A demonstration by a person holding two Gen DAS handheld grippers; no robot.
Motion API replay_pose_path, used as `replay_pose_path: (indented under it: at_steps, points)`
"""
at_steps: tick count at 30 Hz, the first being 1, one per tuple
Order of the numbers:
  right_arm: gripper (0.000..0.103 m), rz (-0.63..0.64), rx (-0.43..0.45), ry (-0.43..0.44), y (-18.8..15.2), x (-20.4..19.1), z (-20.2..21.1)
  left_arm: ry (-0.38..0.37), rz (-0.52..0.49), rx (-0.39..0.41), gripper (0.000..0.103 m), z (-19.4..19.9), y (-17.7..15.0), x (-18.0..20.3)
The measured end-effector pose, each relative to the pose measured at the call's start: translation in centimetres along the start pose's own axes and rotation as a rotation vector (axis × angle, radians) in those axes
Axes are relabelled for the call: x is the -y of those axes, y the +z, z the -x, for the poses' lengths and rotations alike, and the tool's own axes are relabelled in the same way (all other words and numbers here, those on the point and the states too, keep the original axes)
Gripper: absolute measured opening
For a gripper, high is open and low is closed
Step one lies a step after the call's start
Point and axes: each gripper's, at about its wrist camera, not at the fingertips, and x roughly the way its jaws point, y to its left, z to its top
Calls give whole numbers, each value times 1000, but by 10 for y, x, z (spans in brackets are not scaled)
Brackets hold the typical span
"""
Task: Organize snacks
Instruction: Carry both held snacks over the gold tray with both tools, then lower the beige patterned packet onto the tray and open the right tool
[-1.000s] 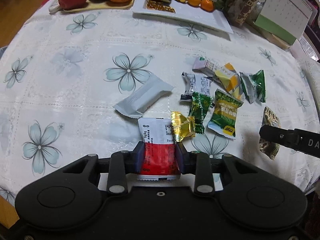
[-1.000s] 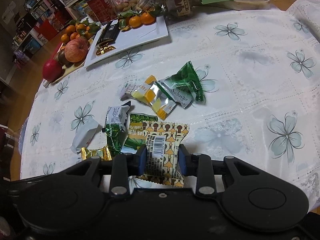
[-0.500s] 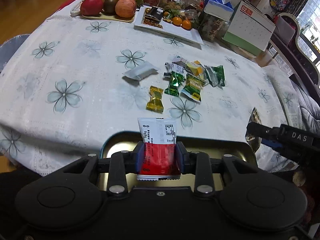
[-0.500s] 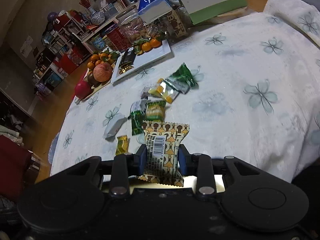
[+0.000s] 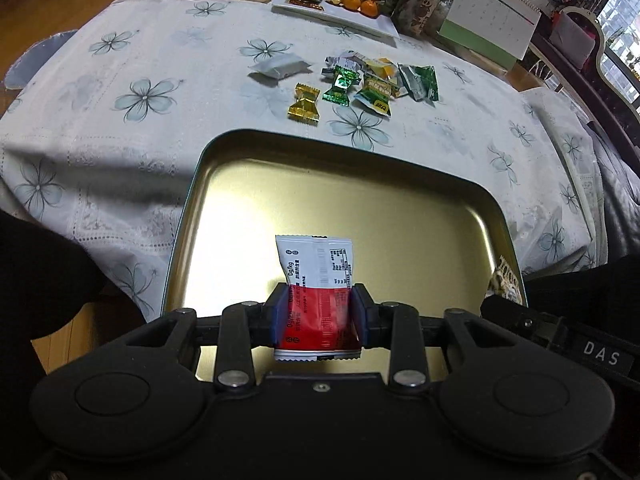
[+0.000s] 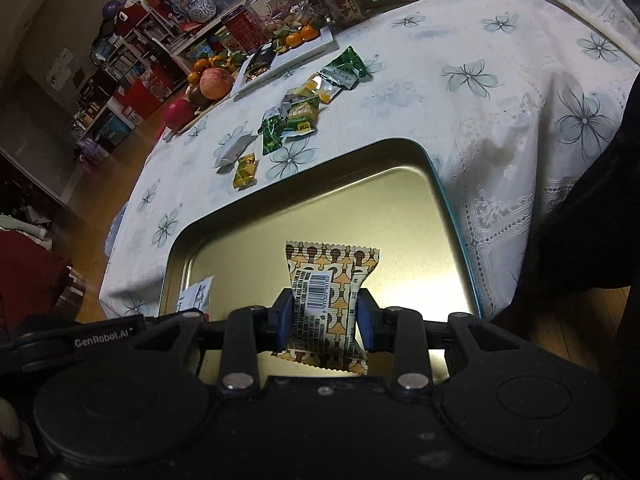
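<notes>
Seven wrapped snacks lie loose on the flower-print table in the left wrist view: one white, one gold, the rest green and yellow. Nearer, a gold-lined rectangular tin sits empty, nothing blocking it. The left hand-held gripper is clamped on a red-and-white sachet above the tin. "DAS" marks the other tool; a desk calendar reads "02".

One brown-patterned packet with a barcode is pinched in the right hand-held gripper over the same tin. "GenRobot.AI" shows at left; a green pack reads "Subarashii"-like script, unclear.
</notes>
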Motion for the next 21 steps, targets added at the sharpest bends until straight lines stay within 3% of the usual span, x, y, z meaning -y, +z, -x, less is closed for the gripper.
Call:
replay_pose_path:
  at_steps: [8, 21]
  points:
    - [34, 19, -34, -23, -7, -3, -4, -1, 57, -24, 41, 0, -14, -6]
    - [35, 52, -65, -48, -10, -7, -10, 50, 0, -19, 41, -3, -16, 3]
